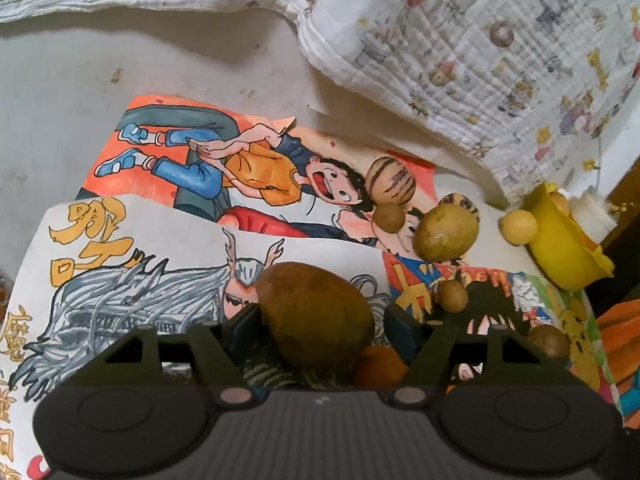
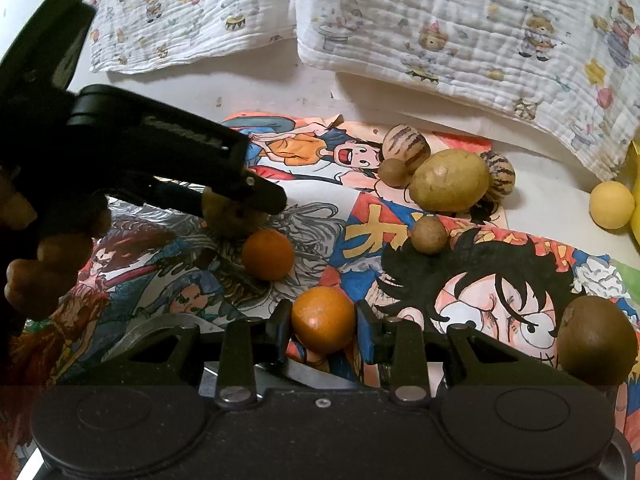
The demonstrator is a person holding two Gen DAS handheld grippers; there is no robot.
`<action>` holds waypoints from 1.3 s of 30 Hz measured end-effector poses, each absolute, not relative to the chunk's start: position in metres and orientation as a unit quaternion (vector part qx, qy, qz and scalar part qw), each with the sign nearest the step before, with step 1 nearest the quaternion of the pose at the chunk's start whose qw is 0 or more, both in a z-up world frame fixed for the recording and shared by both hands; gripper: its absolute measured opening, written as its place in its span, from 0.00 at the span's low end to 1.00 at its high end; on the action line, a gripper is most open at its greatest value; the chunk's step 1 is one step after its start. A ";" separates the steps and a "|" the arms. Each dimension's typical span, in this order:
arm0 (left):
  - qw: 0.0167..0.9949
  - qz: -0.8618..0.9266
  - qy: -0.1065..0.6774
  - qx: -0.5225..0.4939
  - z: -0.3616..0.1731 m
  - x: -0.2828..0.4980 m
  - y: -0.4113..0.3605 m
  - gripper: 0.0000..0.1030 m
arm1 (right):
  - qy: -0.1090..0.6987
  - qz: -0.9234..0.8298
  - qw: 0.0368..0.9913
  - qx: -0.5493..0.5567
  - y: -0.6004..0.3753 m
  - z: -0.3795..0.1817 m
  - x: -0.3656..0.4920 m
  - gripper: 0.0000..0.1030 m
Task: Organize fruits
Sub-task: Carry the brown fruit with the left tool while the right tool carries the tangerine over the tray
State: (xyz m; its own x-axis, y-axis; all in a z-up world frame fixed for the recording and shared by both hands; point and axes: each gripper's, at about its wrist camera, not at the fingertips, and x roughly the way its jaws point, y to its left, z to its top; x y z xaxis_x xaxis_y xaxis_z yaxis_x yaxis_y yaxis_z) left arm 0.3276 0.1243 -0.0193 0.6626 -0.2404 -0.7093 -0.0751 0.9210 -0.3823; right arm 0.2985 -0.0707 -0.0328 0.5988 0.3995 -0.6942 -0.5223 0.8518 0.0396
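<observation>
My left gripper [image 1: 318, 326] is shut on a brown kiwi [image 1: 316, 312]; from the right wrist view it [image 2: 236, 208] holds the kiwi [image 2: 230, 216] just above the cartoon drawings. My right gripper [image 2: 324, 328] has its jaws around an orange [image 2: 322, 318], touching or nearly touching it. A second orange [image 2: 267, 254] lies beside the left gripper. A yellow-green fruit [image 2: 448, 180], two striped fruits [image 2: 404, 144] and small brown round fruits [image 2: 429, 235] lie further back. A yellow bowl [image 1: 560, 248] stands at the right.
Several cartoon drawings [image 1: 168, 240] cover the white table. A printed quilt [image 2: 440, 20] lies along the back. A yellow ball [image 2: 611, 204] sits by the bowl. Another brown kiwi [image 2: 596, 340] lies at the right. A metal blade-like object [image 2: 168, 328] lies under my right gripper.
</observation>
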 end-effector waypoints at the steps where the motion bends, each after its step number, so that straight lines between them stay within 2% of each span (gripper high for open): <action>1: 0.892 -0.042 0.409 -0.189 -0.019 0.329 0.122 0.70 | 0.365 0.259 0.890 -0.084 -0.071 -0.033 0.299 0.34; 3: 0.892 -0.033 0.410 -0.188 -0.019 0.331 0.121 0.68 | 0.364 0.260 0.890 -0.085 -0.070 -0.033 0.299 0.34; 5: 0.892 -0.024 0.411 -0.188 -0.020 0.332 0.120 0.63 | 0.363 0.260 0.890 -0.087 -0.070 -0.033 0.299 0.34; 11: 0.892 -0.022 0.410 -0.190 -0.019 0.331 0.121 0.60 | 0.360 0.261 0.892 -0.086 -0.070 -0.033 0.299 0.34; 16: 0.882 -0.036 0.408 -0.232 -0.018 0.321 0.132 0.60 | 0.352 0.266 0.894 -0.081 -0.072 -0.030 0.294 0.34; 29: 0.899 -0.053 0.383 -0.207 0.015 0.250 0.114 0.59 | 0.327 0.292 0.895 -0.080 -0.082 -0.002 0.249 0.34; 39: 0.898 -0.080 0.388 -0.189 0.016 0.183 0.089 0.59 | 0.337 0.320 0.881 -0.091 -0.106 0.003 0.195 0.34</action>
